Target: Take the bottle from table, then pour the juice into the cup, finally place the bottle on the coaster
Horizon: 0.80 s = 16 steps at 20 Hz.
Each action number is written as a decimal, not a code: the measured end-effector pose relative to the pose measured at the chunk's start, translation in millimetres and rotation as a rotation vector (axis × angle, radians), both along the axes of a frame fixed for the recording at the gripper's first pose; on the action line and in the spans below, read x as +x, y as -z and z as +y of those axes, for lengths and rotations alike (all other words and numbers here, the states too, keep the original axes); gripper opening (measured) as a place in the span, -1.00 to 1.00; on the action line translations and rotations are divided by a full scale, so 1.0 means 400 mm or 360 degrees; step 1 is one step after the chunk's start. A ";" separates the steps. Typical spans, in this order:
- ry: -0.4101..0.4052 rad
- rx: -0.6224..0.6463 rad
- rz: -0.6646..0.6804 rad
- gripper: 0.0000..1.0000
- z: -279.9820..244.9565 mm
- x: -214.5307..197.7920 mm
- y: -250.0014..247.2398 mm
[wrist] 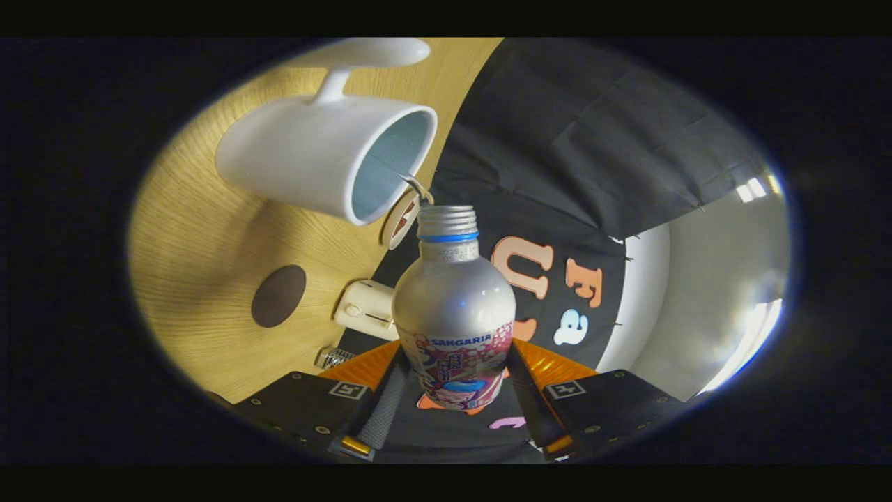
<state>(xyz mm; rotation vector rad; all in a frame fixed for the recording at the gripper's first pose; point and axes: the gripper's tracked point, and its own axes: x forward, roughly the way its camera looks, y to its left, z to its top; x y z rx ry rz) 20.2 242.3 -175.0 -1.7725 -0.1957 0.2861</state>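
two fingers of our gripper (453,404) pinch the silver juice bottle (454,314). we're pouring: a thin stream reaches the white mug (306,164), upper left. next comes the brown coaster (278,295).

Bottle (454,307): silver body, blue neck ring, pink-and-blue cartoon print on its label. Cup (313,157): white outside, pale blue-grey inside. Table (202,258): light wood grain. Coaster (279,295): dark brown. Wall cloth (578,153): black.

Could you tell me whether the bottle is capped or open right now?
Open: the bottle, held in the claw, shows bare neck threads with no cap, and a thin stream runs from its mouth into the white mug.
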 end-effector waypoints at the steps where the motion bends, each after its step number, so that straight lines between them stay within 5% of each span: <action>1: -0.0004 -0.0006 -0.0002 0.54 0.001 0.002 -0.003; 16: -0.0086 -0.0116 -0.0095 0.54 0.021 0.009 -0.057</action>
